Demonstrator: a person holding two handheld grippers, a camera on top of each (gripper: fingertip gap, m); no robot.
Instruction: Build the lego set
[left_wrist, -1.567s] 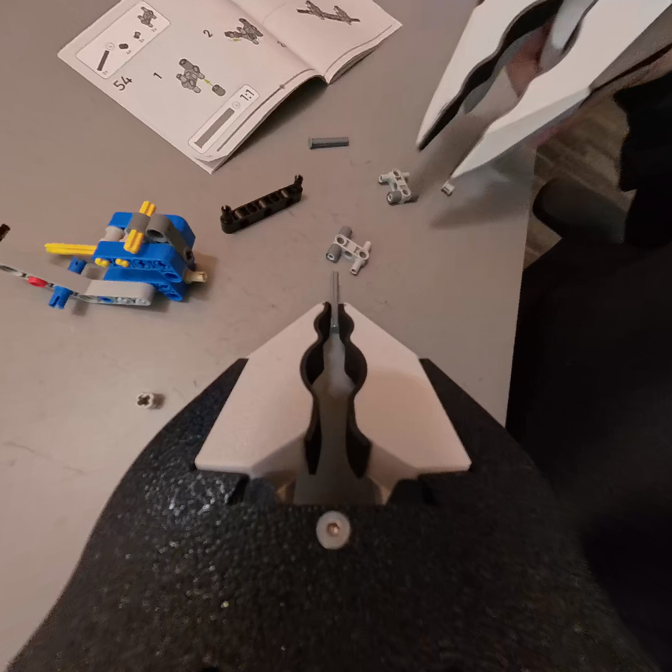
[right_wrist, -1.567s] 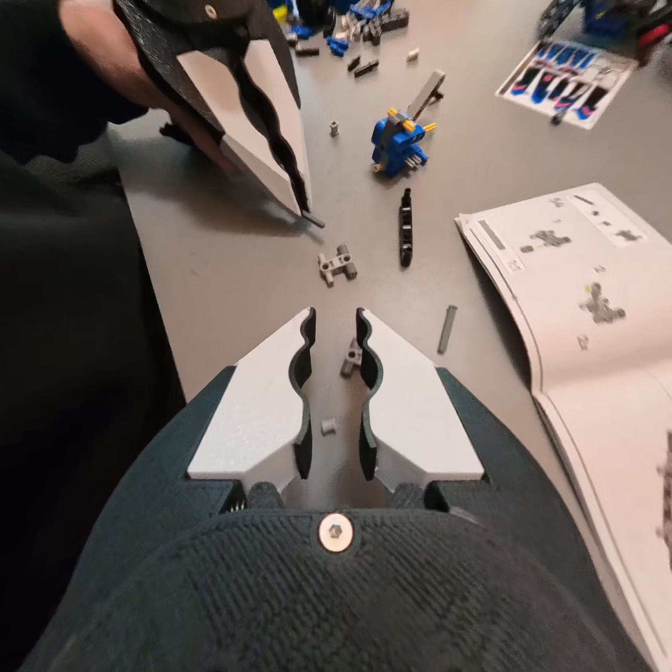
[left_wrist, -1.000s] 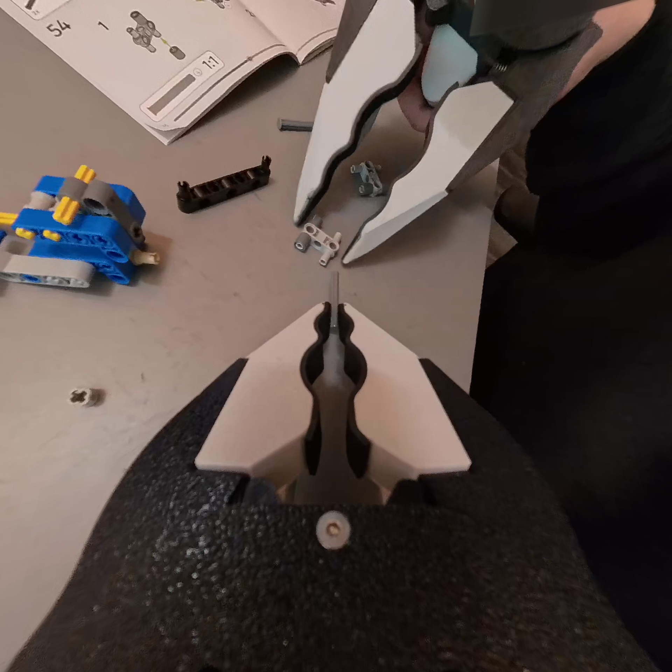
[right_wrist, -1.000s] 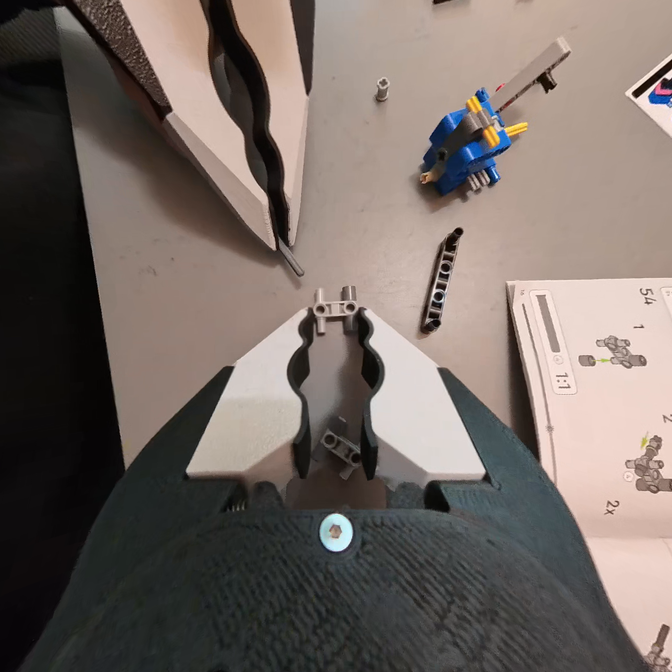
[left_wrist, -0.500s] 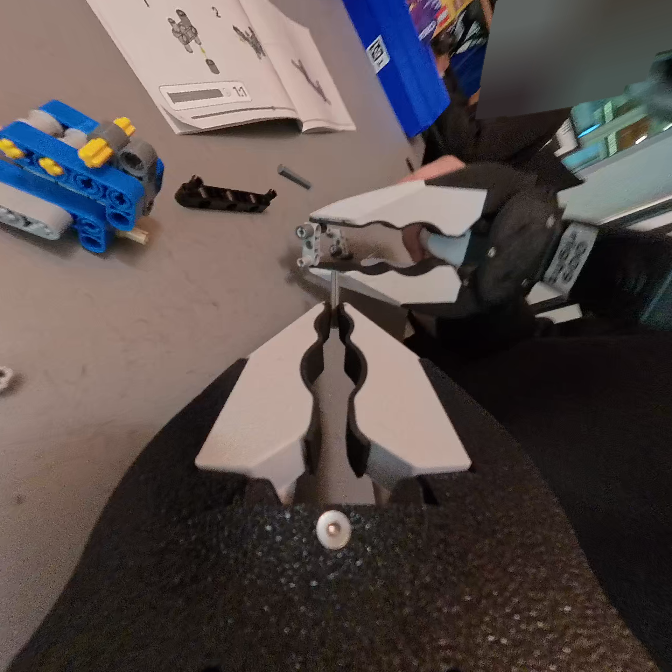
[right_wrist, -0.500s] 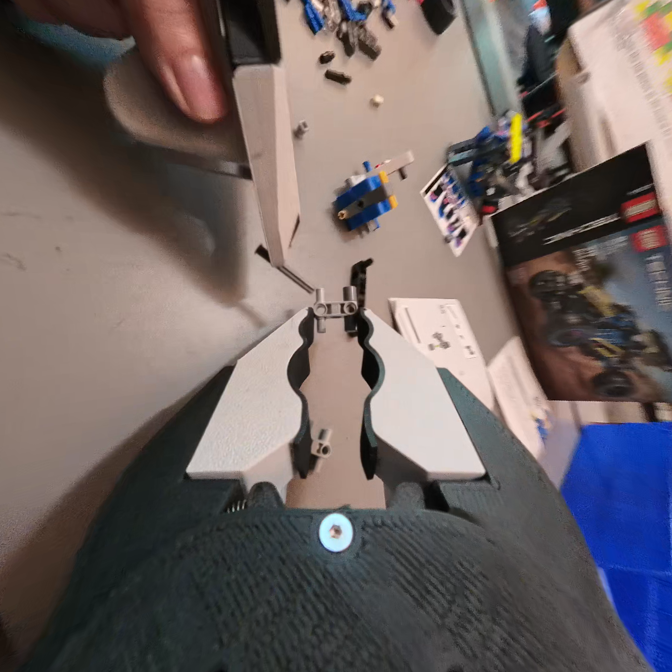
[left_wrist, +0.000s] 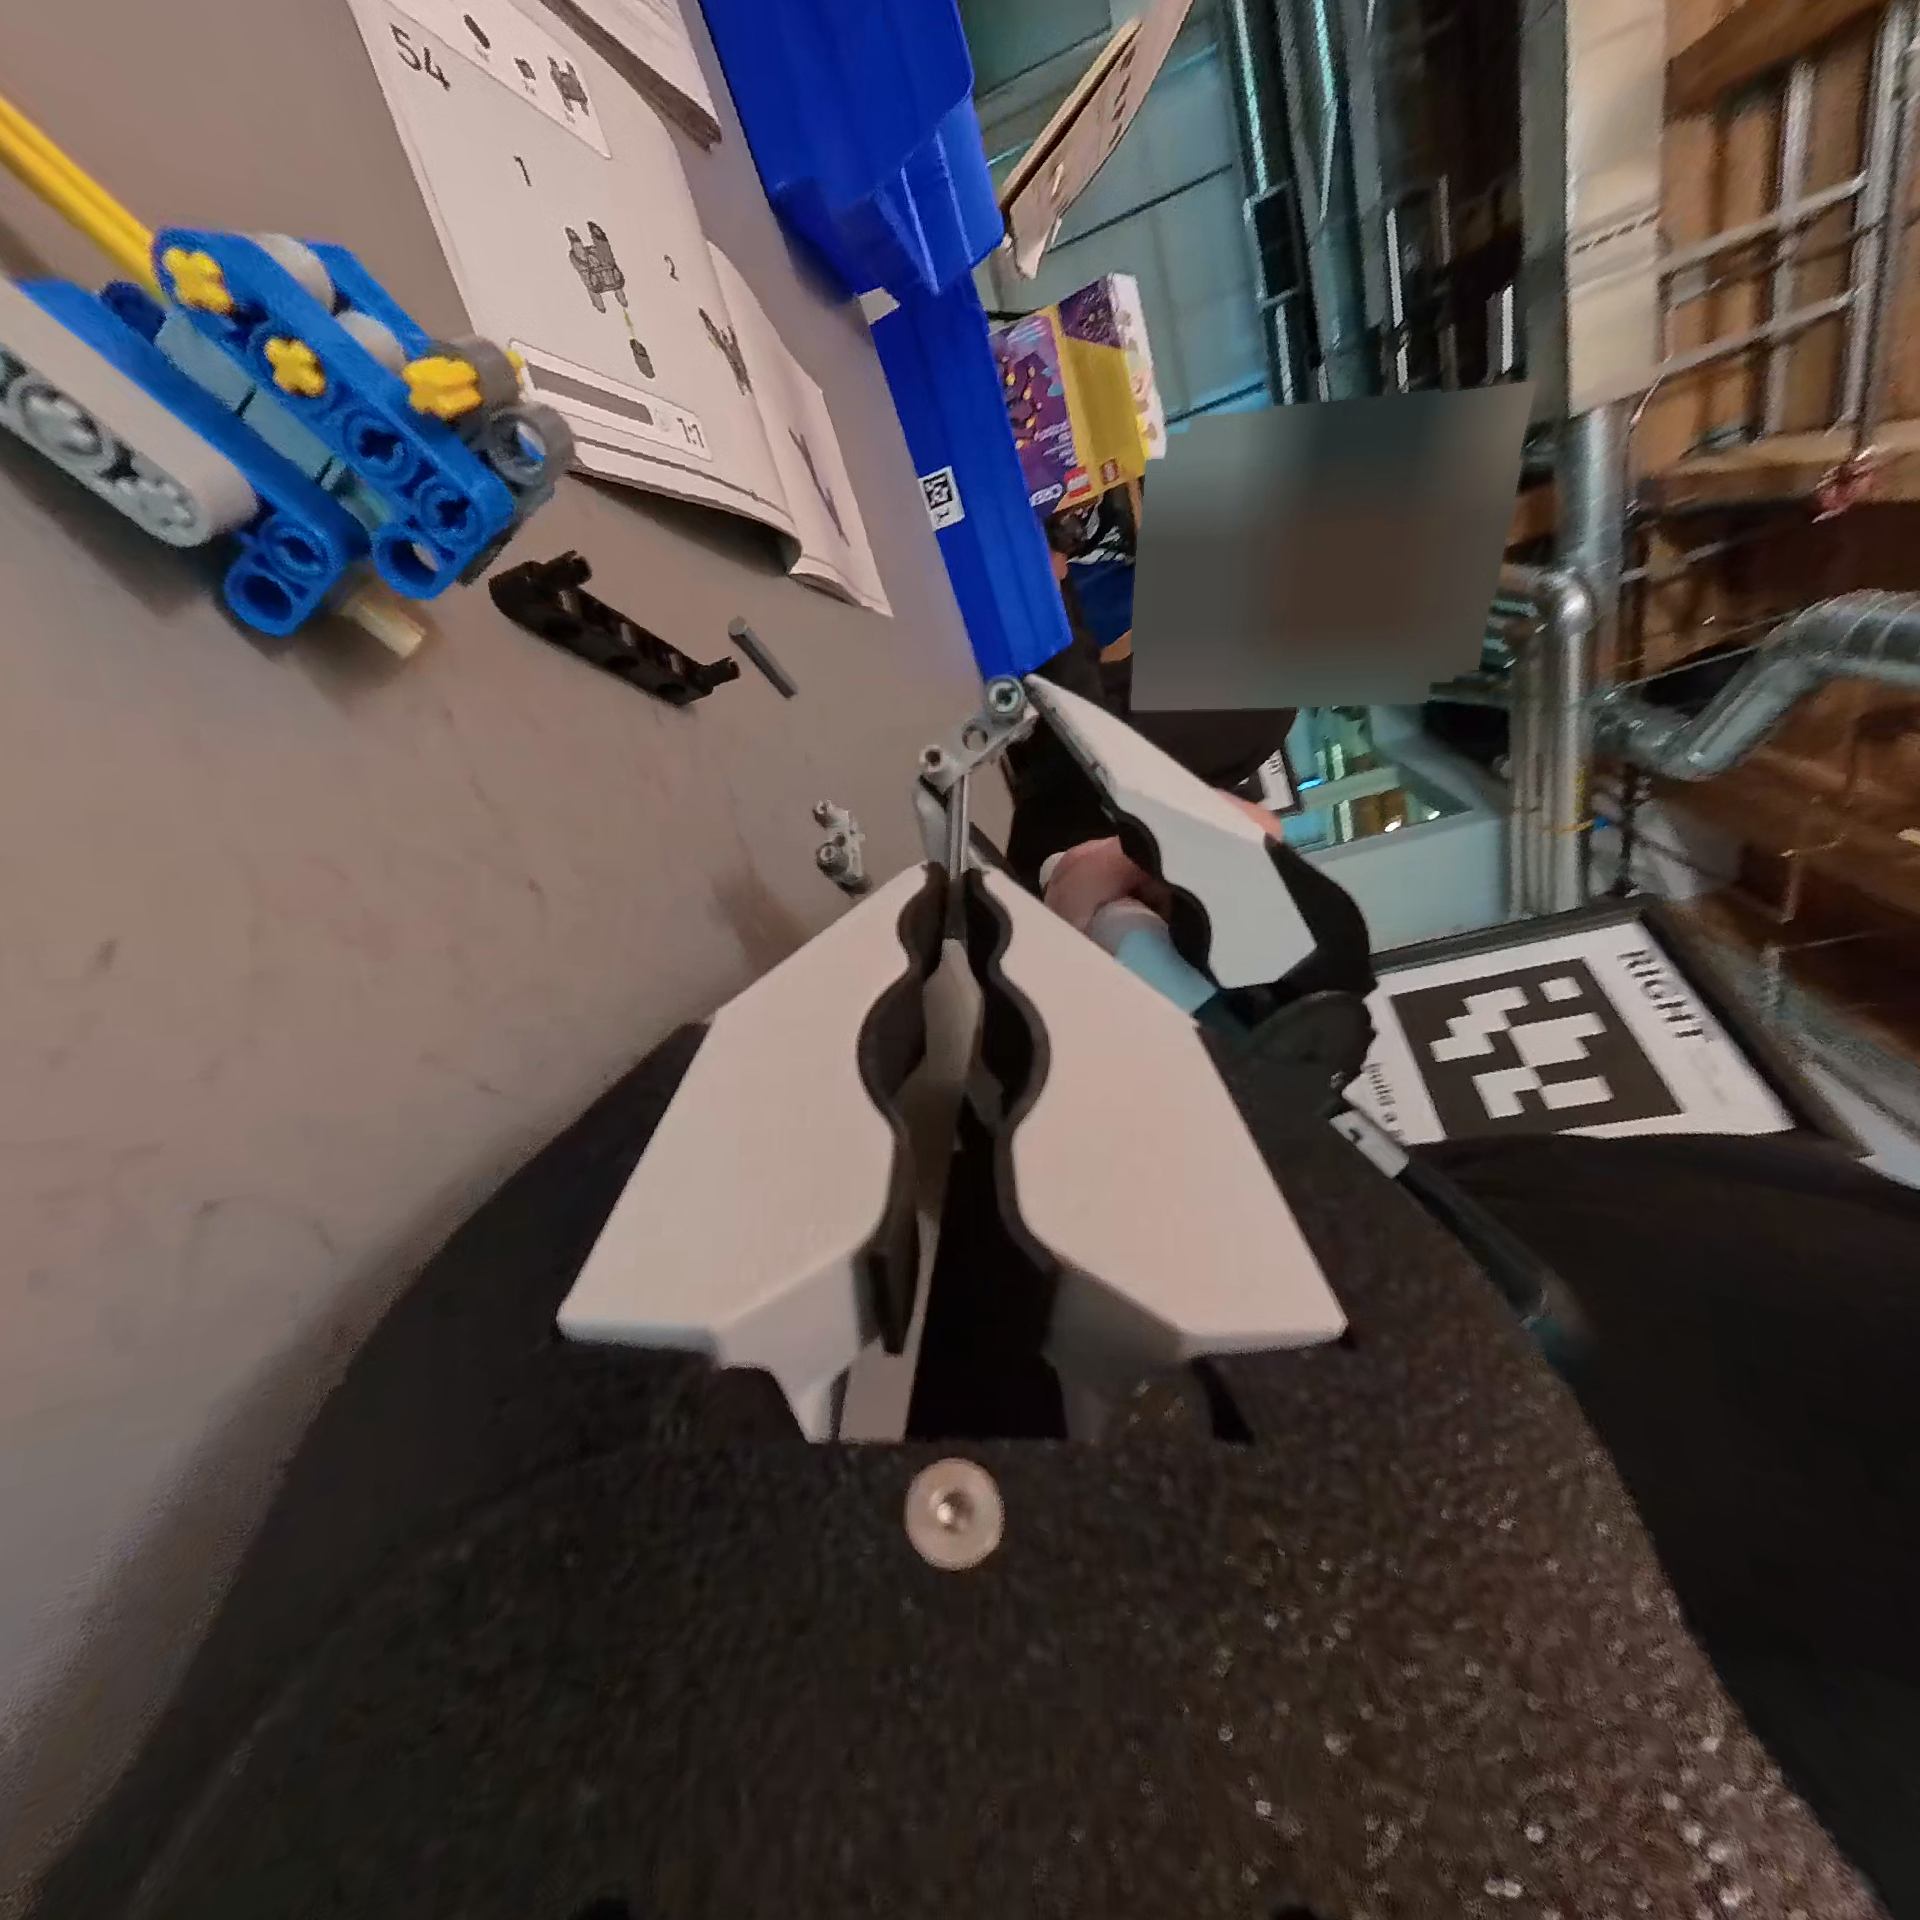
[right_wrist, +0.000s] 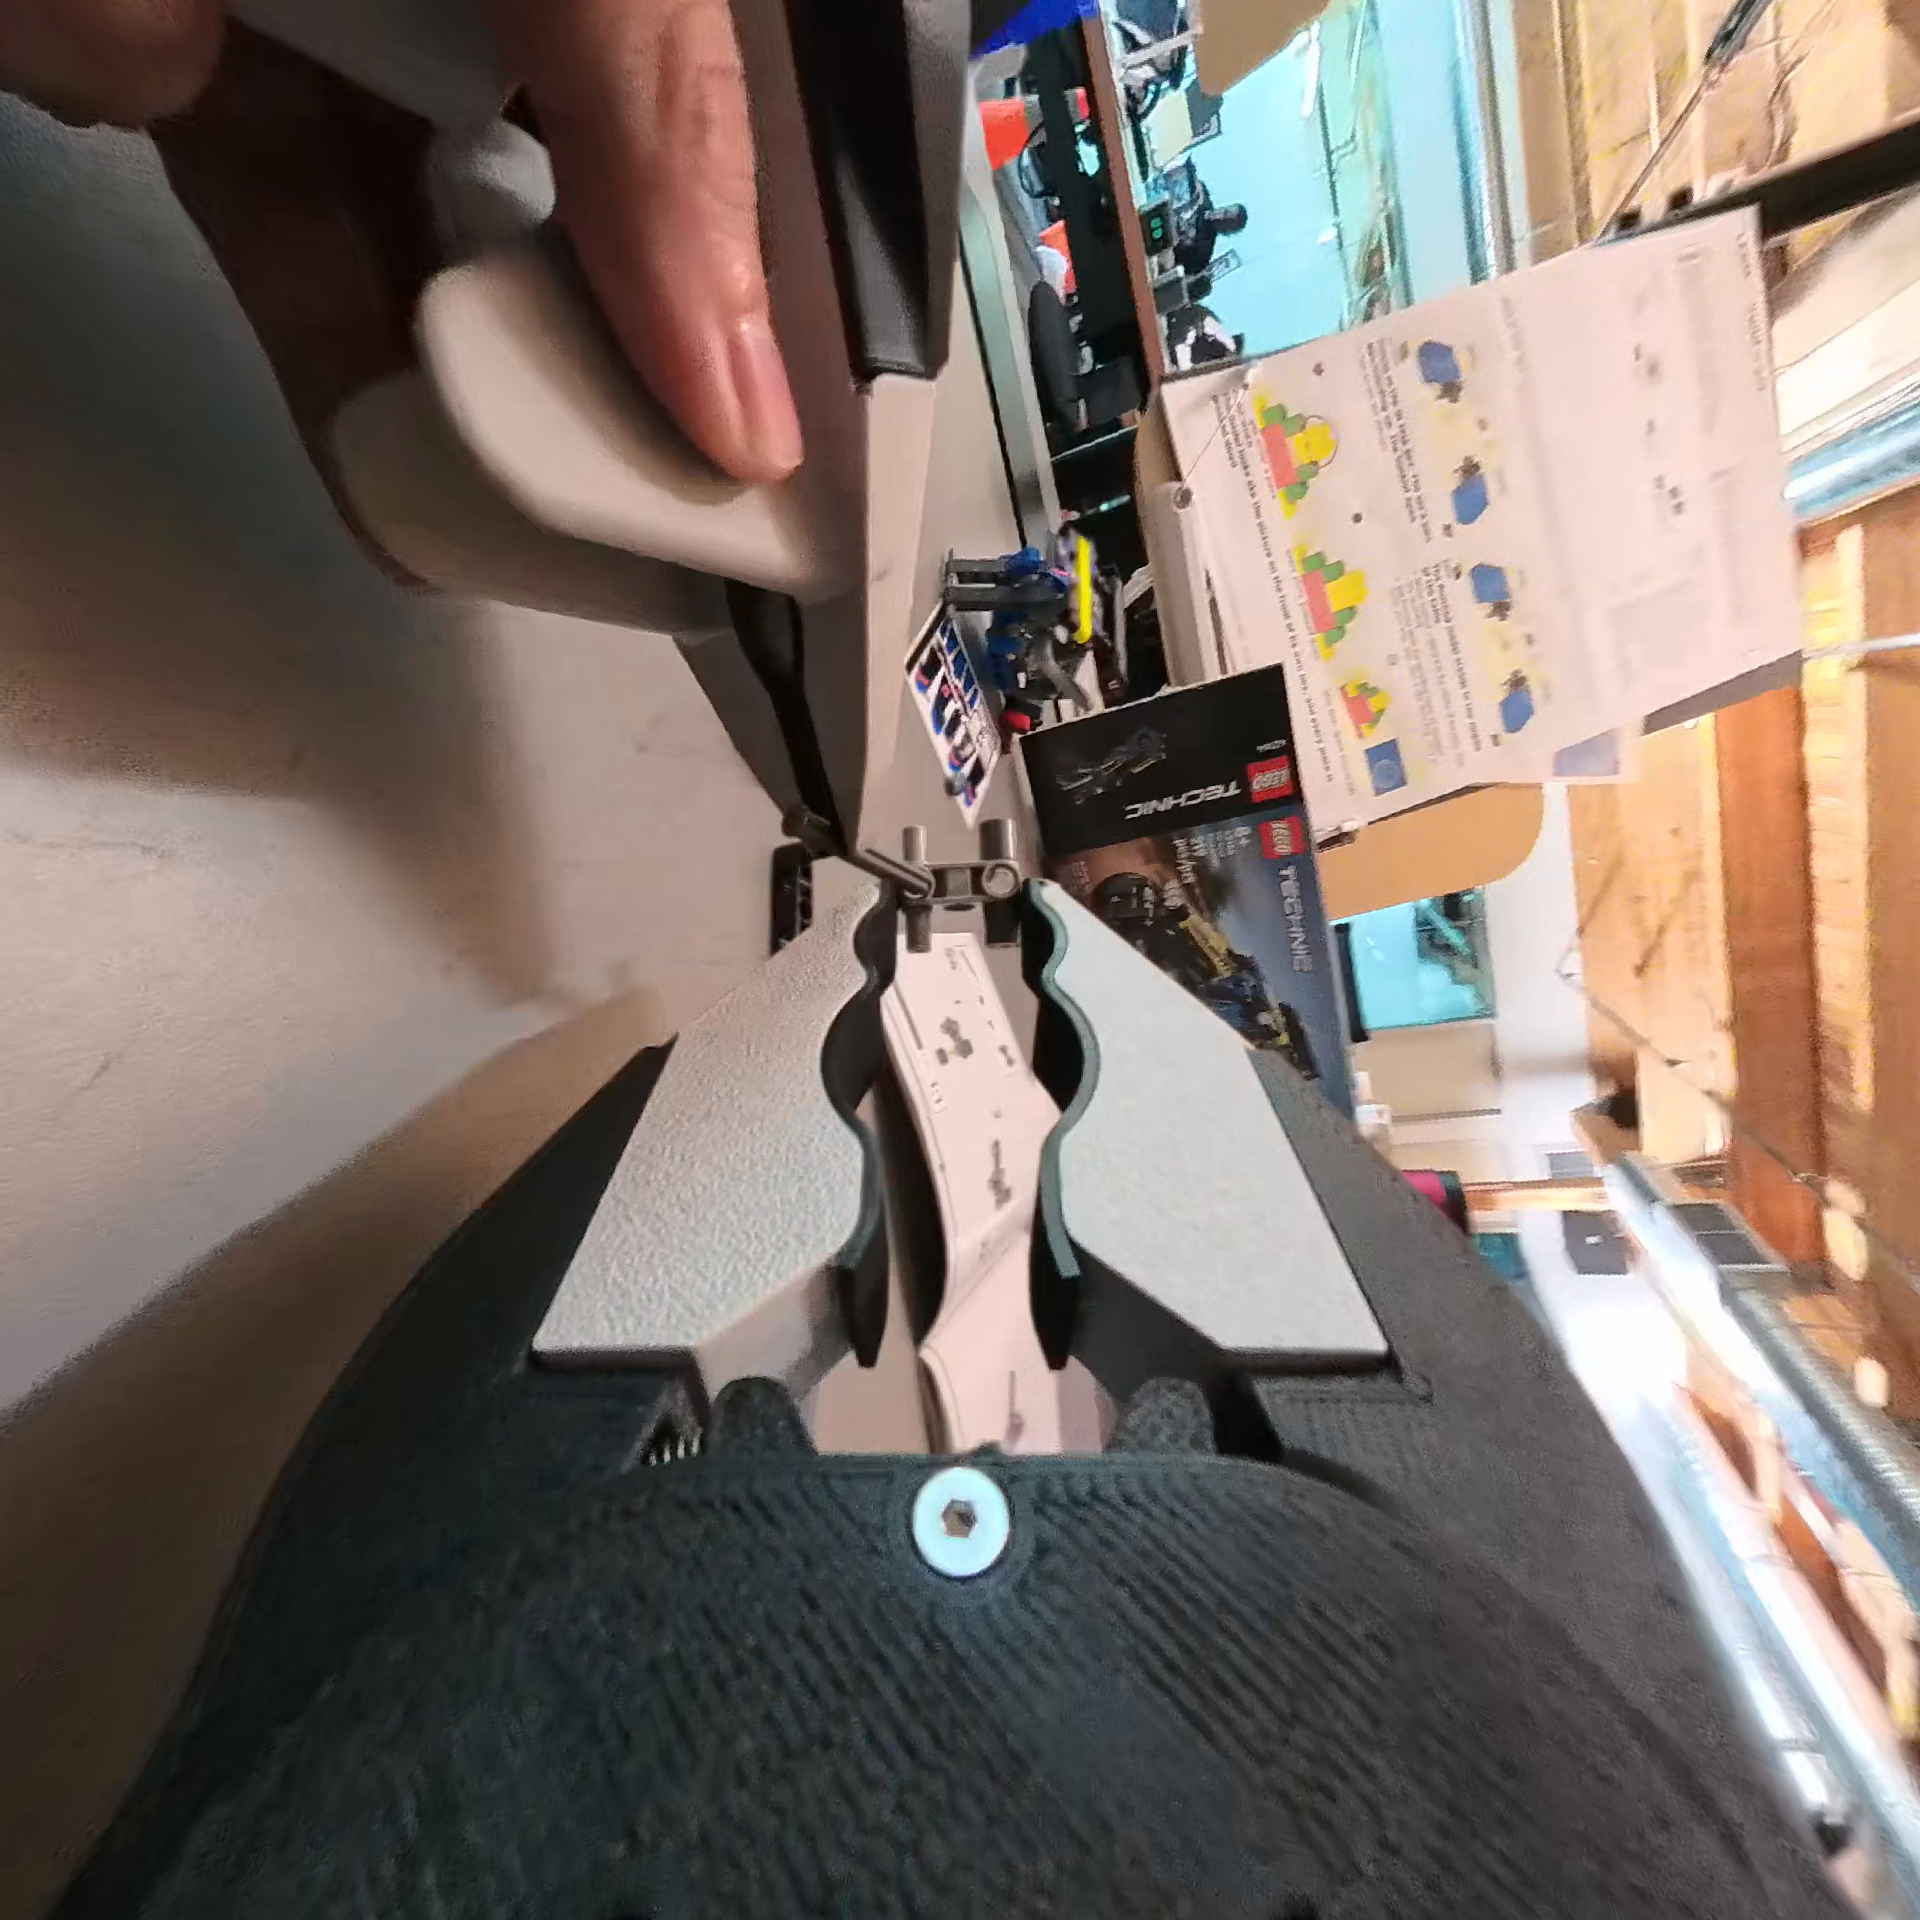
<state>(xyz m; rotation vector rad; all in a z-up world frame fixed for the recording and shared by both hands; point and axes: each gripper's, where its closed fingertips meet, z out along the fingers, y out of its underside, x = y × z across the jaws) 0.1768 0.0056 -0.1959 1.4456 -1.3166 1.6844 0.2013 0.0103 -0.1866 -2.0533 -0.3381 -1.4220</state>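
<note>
My left gripper (left_wrist: 951, 883) is shut on a thin grey axle (left_wrist: 954, 831) that sticks out past its tips. My right gripper (right_wrist: 951, 899) is shut on a small light grey connector (right_wrist: 961, 881), held crosswise between its tips above the table. In the right wrist view the left gripper (right_wrist: 828, 812) comes in from the upper left, and the axle (right_wrist: 883, 862) touches the connector's left end. In the left wrist view the connector (left_wrist: 971, 743) sits just beyond the axle tip, with a finger (left_wrist: 1164, 831) of the right gripper behind it.
On the grey table (left_wrist: 312, 935) lie a blue and yellow assembly (left_wrist: 312, 436), an open instruction booklet (left_wrist: 623, 312), a black beam (left_wrist: 613, 634), a short dark axle (left_wrist: 764, 657) and a second grey connector (left_wrist: 840, 847). A blue bin (left_wrist: 883, 156) and a set box (right_wrist: 1174, 831) stand beyond.
My right gripper closed on the connector and lifted it off the table. Both grippers tilted up and came together, and the axle tip now meets the connector's end.
</note>
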